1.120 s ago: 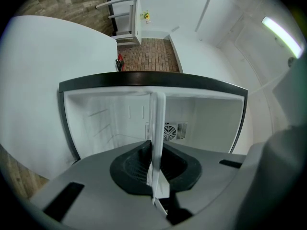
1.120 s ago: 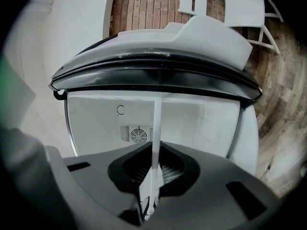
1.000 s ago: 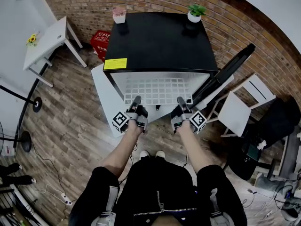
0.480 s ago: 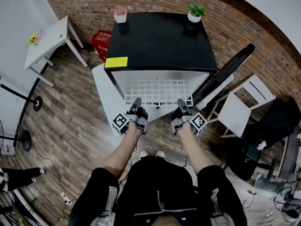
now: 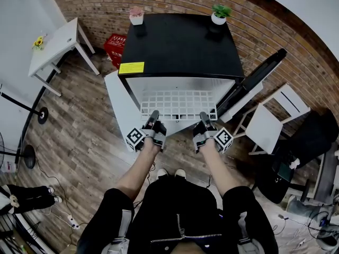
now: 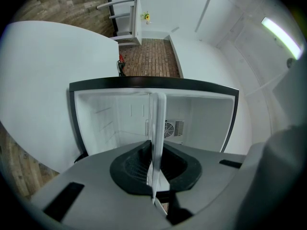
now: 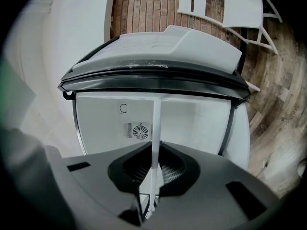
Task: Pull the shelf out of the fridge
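Note:
A white wire shelf (image 5: 177, 103) sticks partway out of the open black fridge (image 5: 180, 46). My left gripper (image 5: 153, 115) is shut on the shelf's front edge near its left corner, and my right gripper (image 5: 204, 116) is shut on that edge near its right corner. In the left gripper view the shelf (image 6: 157, 123) shows edge-on as a white strip pinched between the jaws of the left gripper (image 6: 155, 169), with the fridge's white interior behind. The right gripper view has the same thin shelf (image 7: 156, 128) clamped in the right gripper (image 7: 151, 174).
The fridge door (image 5: 257, 81) stands open at the right. Two potted plants (image 5: 219, 14) sit on top of the fridge. A white chair (image 5: 270, 120) is at the right, a white table (image 5: 53, 46) and a red crate (image 5: 113, 45) at the left. A white panel (image 5: 115, 107) lies left of the fridge.
Both grippers have drawn back a little toward the person, and the shelf has slid slightly farther out of the fridge with them.

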The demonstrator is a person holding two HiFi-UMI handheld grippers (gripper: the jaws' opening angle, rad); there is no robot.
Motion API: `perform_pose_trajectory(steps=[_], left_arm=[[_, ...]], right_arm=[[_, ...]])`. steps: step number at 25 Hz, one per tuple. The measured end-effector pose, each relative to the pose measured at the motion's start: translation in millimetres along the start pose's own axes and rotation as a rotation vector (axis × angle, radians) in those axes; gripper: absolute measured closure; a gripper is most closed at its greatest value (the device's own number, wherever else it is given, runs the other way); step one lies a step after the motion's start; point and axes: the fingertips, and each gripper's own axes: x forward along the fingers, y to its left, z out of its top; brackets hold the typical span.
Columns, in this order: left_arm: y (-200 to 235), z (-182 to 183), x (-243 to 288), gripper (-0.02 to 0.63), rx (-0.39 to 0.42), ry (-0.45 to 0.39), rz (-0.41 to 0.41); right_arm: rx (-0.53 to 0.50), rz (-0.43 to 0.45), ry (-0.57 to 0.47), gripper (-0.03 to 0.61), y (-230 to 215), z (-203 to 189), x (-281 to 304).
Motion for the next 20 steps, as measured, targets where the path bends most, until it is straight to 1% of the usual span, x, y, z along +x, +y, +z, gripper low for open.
perform_pose_trajectory(steps=[4, 10, 16, 20], left_arm=[[1.7, -0.8, -4.4, 0.574, 0.012, 0.002, 0.005], [-0.9, -4.0, -9.6, 0.574, 0.001, 0.003, 0.005], [-2.9, -8.6, -17.3, 0.574, -0.002, 0.003, 0.0], [-3.8, -11.2, -23.4, 0.574, -0.006, 0.005, -0.002]], right_arm=[[0.0, -0.004, 0.0, 0.548, -1.0, -1.3, -4.6], [-0.001, -0.011, 0.003, 0.548, -0.8, -2.5, -10.0], [0.003, 0.001, 0.005, 0.548, 1.7, -5.1, -17.9], [-0.012, -0.004, 0.005, 0.548, 0.6, -6.0, -24.1]])
